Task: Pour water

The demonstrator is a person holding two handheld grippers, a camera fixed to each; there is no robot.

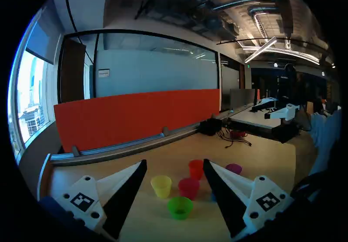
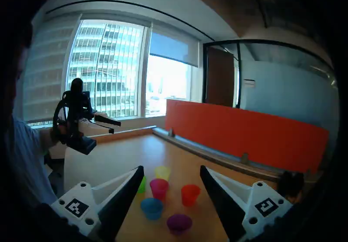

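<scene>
cups point(image 1: 189, 187) stand upright in a loose cluster on the wooden table point(image 1: 182, 150), ahead of and below both grippers. the left gripper point(image 1: 174, 161), wide open and empty, has the green cup point(image 1: 180, 207) nearest. the right gripper point(image 2: 171, 168), likewise wide and empty, has the purple cup point(image 2: 179, 223) nearest. they are small, bright, tapered cups; whether any holds water i cannot tell.

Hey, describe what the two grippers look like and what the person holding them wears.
The left gripper and the right gripper match: two wedge-shaped fingers tapering to points, white outside, black on the inner faces. Each finger base carries a square black-and-white marker beside small screw holes. The person wears a pale blue sleeve.
</scene>
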